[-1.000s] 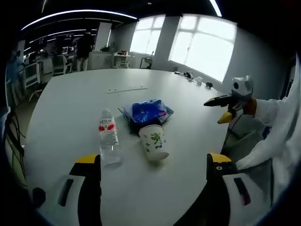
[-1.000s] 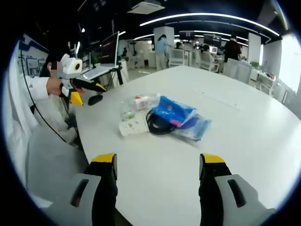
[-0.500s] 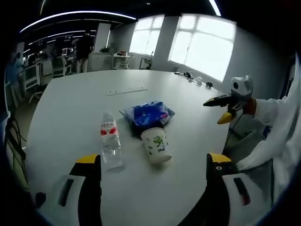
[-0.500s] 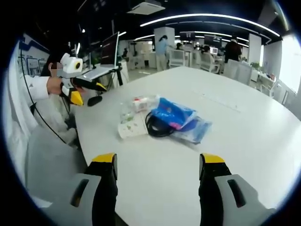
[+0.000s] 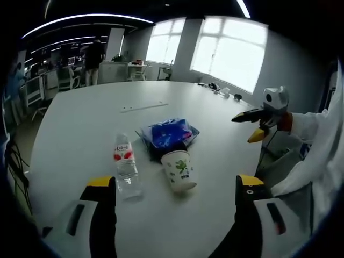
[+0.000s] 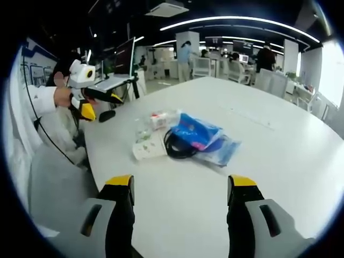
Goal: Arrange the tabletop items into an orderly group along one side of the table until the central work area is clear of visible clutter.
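On the white table (image 5: 75,129) a clear water bottle (image 5: 124,164) with a red label lies beside a paper cup (image 5: 179,170) printed with green leaves, which is tipped on its side. Behind them is a blue plastic bag (image 5: 167,133). My left gripper (image 5: 174,181) is open, just short of the cup and bottle. The right gripper (image 5: 252,122) hovers at the table's right edge, held by a white-sleeved hand. In the right gripper view my right gripper (image 6: 181,180) is open above bare table (image 6: 269,145). Ahead lie the cup (image 6: 149,148), bottle (image 6: 145,127), bag (image 6: 200,134) and a black cable coil (image 6: 176,146). The left gripper (image 6: 97,99) is at far left.
A thin pale strip (image 5: 144,106) lies further out on the table, and small items (image 5: 220,90) sit at its far edge by the windows. A dark mouse-like object (image 6: 107,114) rests on the near table corner. Desks, chairs and people fill the background.
Both views have shifted slightly with the hands. The bottle, cup, bag and cable have not moved, and both grippers stay open.
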`<state>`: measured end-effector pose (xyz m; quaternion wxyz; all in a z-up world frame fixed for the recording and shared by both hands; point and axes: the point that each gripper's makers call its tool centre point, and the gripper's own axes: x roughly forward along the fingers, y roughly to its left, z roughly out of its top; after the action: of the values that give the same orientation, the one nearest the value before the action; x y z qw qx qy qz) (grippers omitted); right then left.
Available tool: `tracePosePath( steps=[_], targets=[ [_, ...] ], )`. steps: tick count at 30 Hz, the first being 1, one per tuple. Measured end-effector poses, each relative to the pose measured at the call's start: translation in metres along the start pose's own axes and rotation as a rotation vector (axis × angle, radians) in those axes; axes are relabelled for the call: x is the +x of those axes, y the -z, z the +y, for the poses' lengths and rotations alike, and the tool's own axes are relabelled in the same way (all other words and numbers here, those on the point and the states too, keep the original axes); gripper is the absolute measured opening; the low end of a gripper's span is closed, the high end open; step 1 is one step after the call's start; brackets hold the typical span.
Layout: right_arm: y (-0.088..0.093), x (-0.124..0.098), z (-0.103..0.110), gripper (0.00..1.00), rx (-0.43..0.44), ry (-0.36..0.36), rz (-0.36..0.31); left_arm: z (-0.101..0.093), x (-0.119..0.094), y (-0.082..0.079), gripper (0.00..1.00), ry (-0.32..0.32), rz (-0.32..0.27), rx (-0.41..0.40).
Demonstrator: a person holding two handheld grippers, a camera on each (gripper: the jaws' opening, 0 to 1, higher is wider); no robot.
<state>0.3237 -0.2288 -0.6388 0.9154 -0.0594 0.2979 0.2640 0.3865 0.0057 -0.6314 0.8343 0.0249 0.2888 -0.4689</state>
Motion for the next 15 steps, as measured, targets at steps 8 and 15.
tracePosePath(
  steps=[8,15],
  targets=[
    [-0.004,0.002,-0.004,0.68,-0.005,0.003,-0.004,0.000,0.007,-0.010,0.94,0.013,-0.003,0.018],
    [-0.009,0.007,-0.007,0.67,-0.011,0.006,-0.008,0.002,0.012,-0.017,0.93,0.018,-0.010,0.030]
  ],
)
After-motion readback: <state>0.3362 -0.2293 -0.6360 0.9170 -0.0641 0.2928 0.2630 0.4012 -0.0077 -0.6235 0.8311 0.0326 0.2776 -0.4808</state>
